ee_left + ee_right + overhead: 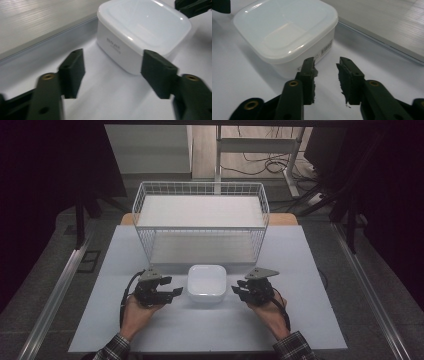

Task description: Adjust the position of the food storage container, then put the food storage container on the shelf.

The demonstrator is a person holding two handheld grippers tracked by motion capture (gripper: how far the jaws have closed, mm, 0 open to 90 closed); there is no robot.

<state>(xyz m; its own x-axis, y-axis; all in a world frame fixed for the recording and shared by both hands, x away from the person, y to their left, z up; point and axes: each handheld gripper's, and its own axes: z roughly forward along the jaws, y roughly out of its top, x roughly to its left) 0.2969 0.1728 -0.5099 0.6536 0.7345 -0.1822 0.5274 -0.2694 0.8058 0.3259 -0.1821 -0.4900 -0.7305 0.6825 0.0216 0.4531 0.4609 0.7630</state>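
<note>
Left gripper view: unreadable print on white container [140, 32].

You see a white wire basket [141, 200] at the table's [310, 320] far side, standing upright, a pale board inside it. Past the table you have a white desk frame [260, 144] and loose cables [265, 165] on the floor. A metal rail [55, 295] runs along the floor at left, another rail [370, 295] at right.
</note>
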